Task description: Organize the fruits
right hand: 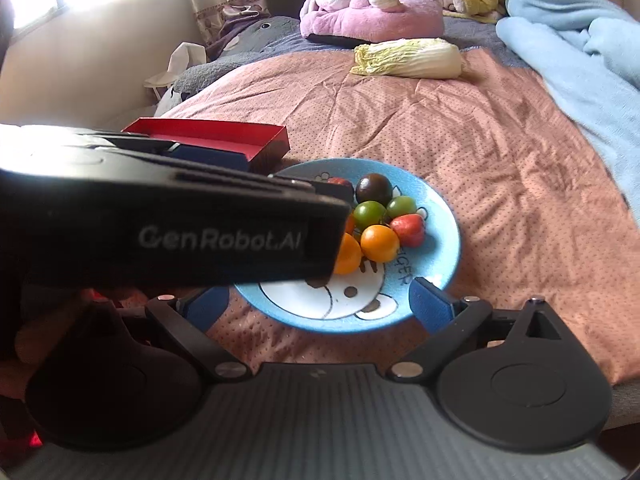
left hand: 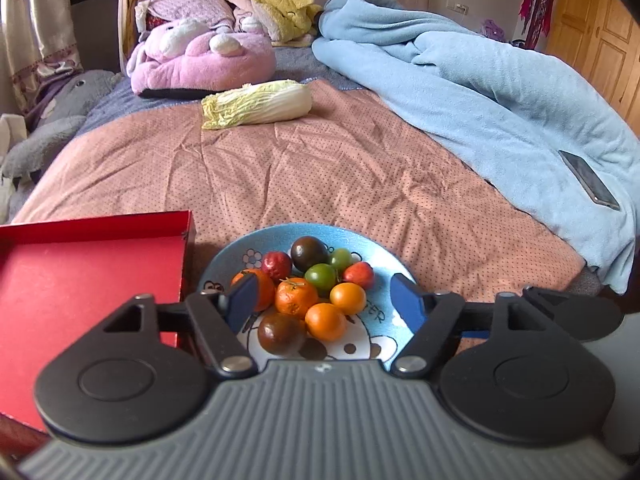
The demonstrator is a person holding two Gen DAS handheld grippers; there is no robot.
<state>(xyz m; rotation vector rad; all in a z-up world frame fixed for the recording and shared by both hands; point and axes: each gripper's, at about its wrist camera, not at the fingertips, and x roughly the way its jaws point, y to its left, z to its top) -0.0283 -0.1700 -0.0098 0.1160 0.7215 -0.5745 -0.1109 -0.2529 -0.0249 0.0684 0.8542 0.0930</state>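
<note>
A blue cartoon plate (left hand: 386,250) lies on the dotted pink bedspread and holds several small fruits. Among them are a tangerine (left hand: 296,296), an orange tomato (left hand: 325,321), a dark tomato (left hand: 308,253), a green one (left hand: 321,277) and a red one (left hand: 359,275). My left gripper (left hand: 325,300) hovers over the near half of the plate, open, with no pad pressing on fruit. A red box (left hand: 80,280) stands empty to the plate's left. My right gripper (right hand: 320,306) is open above the plate's (right hand: 448,248) near rim. The left tool's black housing (right hand: 180,224) hides the fruits on the left.
A napa cabbage (left hand: 256,104) lies farther up the bed. A crumpled light-blue blanket (left hand: 480,92) fills the right side, with a phone (left hand: 588,180) resting on it. A pink plush (left hand: 200,56) and a grey plush (left hand: 52,128) sit at the far left, near the wall.
</note>
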